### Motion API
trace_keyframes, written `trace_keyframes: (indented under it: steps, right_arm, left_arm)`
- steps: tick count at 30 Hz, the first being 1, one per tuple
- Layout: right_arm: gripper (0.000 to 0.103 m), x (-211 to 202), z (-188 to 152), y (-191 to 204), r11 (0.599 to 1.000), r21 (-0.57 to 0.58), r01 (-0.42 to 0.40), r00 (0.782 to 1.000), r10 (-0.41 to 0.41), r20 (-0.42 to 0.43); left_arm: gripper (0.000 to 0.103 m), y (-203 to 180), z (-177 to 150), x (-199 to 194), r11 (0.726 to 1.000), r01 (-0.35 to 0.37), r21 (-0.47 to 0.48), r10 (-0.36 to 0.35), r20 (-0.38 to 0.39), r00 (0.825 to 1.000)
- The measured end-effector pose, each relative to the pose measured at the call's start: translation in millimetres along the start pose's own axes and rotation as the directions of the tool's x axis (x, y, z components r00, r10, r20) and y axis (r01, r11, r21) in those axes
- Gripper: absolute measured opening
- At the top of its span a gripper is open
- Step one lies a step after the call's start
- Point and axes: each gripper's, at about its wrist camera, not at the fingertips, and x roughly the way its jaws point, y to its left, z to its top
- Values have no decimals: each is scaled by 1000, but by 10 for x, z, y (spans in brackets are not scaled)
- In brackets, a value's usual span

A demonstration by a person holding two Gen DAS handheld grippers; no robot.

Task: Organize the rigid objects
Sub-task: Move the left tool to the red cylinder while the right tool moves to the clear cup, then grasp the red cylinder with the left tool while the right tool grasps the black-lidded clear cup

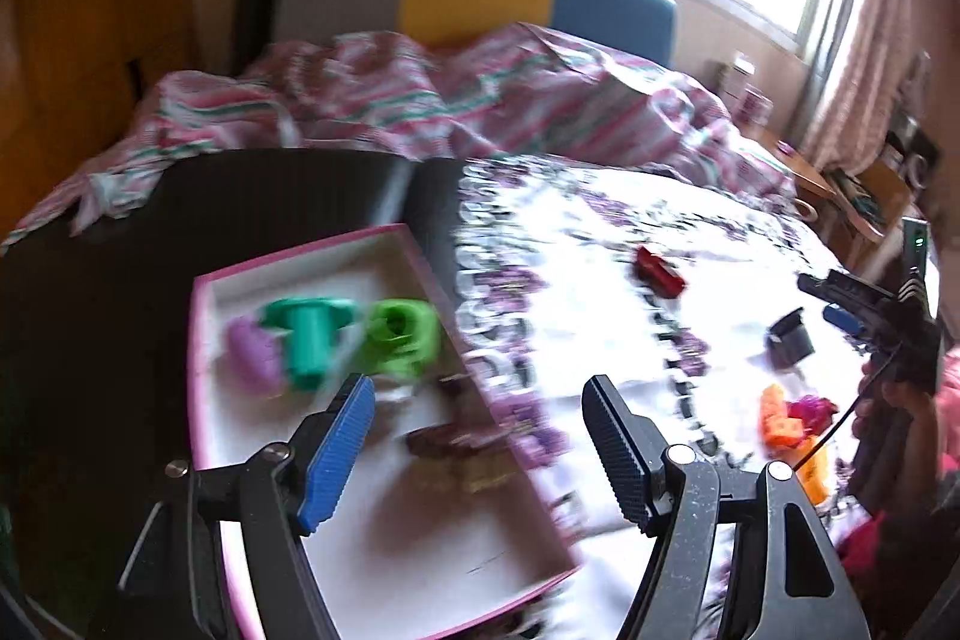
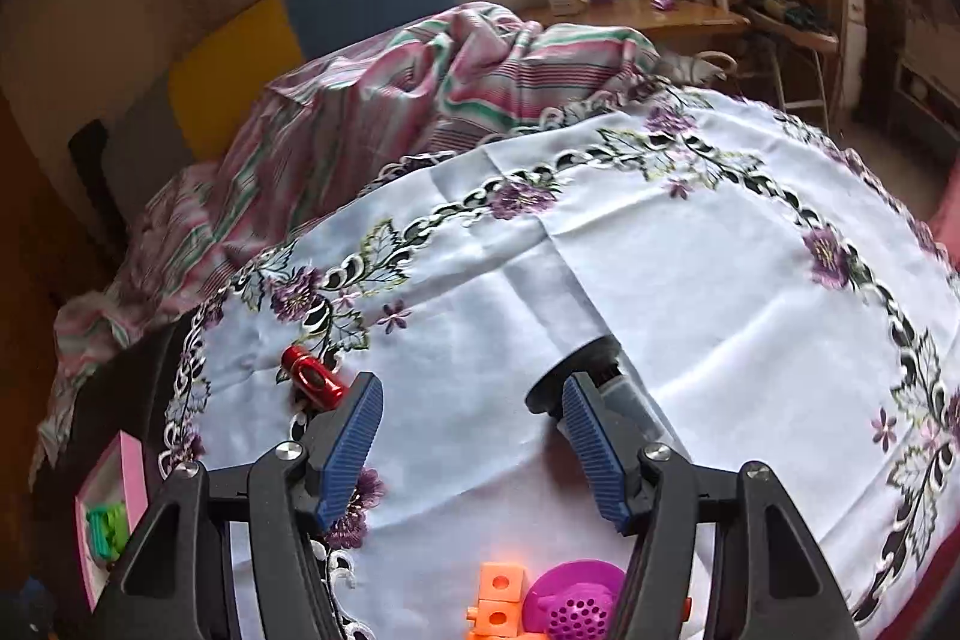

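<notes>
Holding my left gripper (image 1: 480, 451) over the near edge of the pink-rimmed tray (image 1: 201, 376), jaws spread well apart with nothing between them and nothing touching the blue pad (image 1: 336, 451). My right gripper (image 2: 474, 436) is the same deal: jaws wide apart, empty, hanging above the white flowered tablecloth (image 2: 690, 250).

In the tray, on its white floor, there's a dark green T-shaped piece (image 1: 309, 334) with its long stem running toward me and the crossbar at the far end. A light green ring-ish block (image 1: 402, 337) sits just beside it on the right and a purple lump (image 1: 255, 355) on its left. Pretty blurry there, so I can't make out the brownish bits closer to me.

Out on the cloth, the little red car (image 2: 312, 376) lies just beyond my right gripper's left finger, long axis on a diagonal, running from far-left to near-right. A dark cylinder thing (image 2: 576, 370) lies behind the right finger, partly hidden, its round end facing left. Orange cube blocks (image 2: 495, 604) and a magenta strainer-looking piece (image 2: 576, 604) sit touching each other right under the right gripper.
</notes>
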Motion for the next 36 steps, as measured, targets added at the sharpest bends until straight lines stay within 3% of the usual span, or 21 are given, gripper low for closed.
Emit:
trace_keyframes:
  steps: [9,11,14,19,22,25,28,30,32,33,34,36]
  right_arm:
    - [63,15,38,-104,998,60,-20,1000,21,-12]
    - [64,25,47,-132,997,75,-29,999,30,-16]
    - [64,35,66,-166,995,92,-41,999,42,-18]
    - [64,40,89,-256,988,141,-59,998,62,-18]
    - [64,21,102,-304,984,166,-72,997,74,-8]
    - [64,16,102,-299,982,169,-87,996,90,-7]
    - [64,32,106,-278,982,164,-95,995,98,-12]
    - [64,39,100,-274,982,163,-97,995,101,-14]
    - [64,35,104,-292,982,167,-92,995,95,-11]
    - [64,30,107,-314,981,173,-91,996,94,-6]
    - [64,27,112,-342,979,183,-88,996,90,0]
    - [64,28,115,-428,972,221,-79,997,80,7]
  left_arm:
    - [71,-836,437,895,988,128,87,-116,-129,985]
    - [55,-999,531,1175,983,169,68,-154,-183,971]
    - [53,-1166,650,1485,978,205,42,-190,-229,955]
    - [55,-1395,818,1995,976,219,0,-209,-293,933]
    - [56,-1495,876,2260,980,197,-10,-190,-323,927]
    - [65,-1520,922,2470,985,170,-28,-170,-338,926]
    - [66,-1546,961,2638,985,162,-54,-170,-352,920]
    - [58,-1600,966,2725,988,150,-26,-150,-357,922]
    - [32,-1661,948,2704,989,140,39,-119,-332,936]
    - [26,-1682,935,2693,985,163,51,-137,-337,931]
    - [26,-1691,908,2666,981,184,60,-152,-347,925]
    - [26,-1685,861,2547,977,194,92,-155,-323,934]
